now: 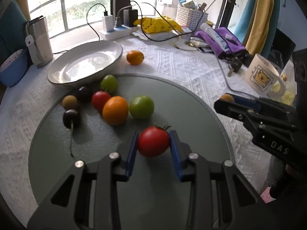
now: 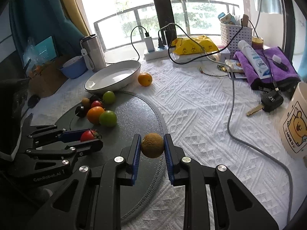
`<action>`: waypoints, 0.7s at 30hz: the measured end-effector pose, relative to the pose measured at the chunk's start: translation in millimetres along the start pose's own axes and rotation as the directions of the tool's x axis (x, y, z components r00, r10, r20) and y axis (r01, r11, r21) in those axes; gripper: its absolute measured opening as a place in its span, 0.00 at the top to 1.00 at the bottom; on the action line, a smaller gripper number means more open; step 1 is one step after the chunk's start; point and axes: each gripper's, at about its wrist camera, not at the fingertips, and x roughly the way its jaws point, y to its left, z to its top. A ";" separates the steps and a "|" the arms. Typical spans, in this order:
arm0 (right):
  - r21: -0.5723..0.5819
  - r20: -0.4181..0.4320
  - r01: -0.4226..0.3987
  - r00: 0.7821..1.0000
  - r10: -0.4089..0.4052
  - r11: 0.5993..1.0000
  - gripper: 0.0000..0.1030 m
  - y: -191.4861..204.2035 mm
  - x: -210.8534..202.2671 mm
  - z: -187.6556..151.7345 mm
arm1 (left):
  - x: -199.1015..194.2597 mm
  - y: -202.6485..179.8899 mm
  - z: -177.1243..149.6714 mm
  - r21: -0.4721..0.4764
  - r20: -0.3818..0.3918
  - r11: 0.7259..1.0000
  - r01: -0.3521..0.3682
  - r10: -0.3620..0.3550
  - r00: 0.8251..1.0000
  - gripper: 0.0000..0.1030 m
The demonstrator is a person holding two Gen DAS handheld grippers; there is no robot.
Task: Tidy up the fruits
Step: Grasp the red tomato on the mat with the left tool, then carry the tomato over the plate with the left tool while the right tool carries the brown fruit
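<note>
My left gripper (image 1: 154, 140) is shut on a red tomato (image 1: 153, 141) above the round grey mat (image 1: 134, 182); it also shows in the right wrist view (image 2: 90, 137). My right gripper (image 2: 152, 145) is shut on a brown longan-like fruit (image 2: 153, 145) over the mat's right edge; it also shows in the left wrist view (image 1: 226, 100). On the mat's far left lie an orange (image 1: 115, 110), two green fruits (image 1: 142, 107), a red tomato (image 1: 100, 100), dark cherries (image 1: 71, 118) and a brown fruit (image 1: 70, 102). A white empty plate (image 1: 84, 63) stands behind. Another orange (image 1: 134, 57) sits beside the plate.
A bear mug (image 2: 295, 120) stands at the right. A grey cable (image 2: 233, 103), car key (image 2: 268, 100), purple cloth (image 2: 268, 67), white basket (image 2: 235, 33), power strip (image 2: 157, 53), steel tumbler (image 2: 94, 51) and blue bowl (image 2: 73, 67) line the table's back.
</note>
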 end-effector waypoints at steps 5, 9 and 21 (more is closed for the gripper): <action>-0.032 0.000 0.008 1.000 -0.008 0.999 0.75 14.9 0.6 6.2 | -13.7 12.3 -0.8 -0.014 0.039 1.000 0.006 -0.006 0.999 0.67; -0.049 0.007 0.009 1.000 -0.009 0.999 0.75 27.2 0.5 12.0 | -27.7 26.7 -1.6 -0.035 0.083 0.999 0.004 -0.001 0.997 0.67; -0.137 0.073 0.033 0.997 -0.024 0.990 0.75 79.3 -3.7 47.8 | -70.2 74.8 4.4 -0.085 0.238 0.996 -0.027 0.046 0.970 0.67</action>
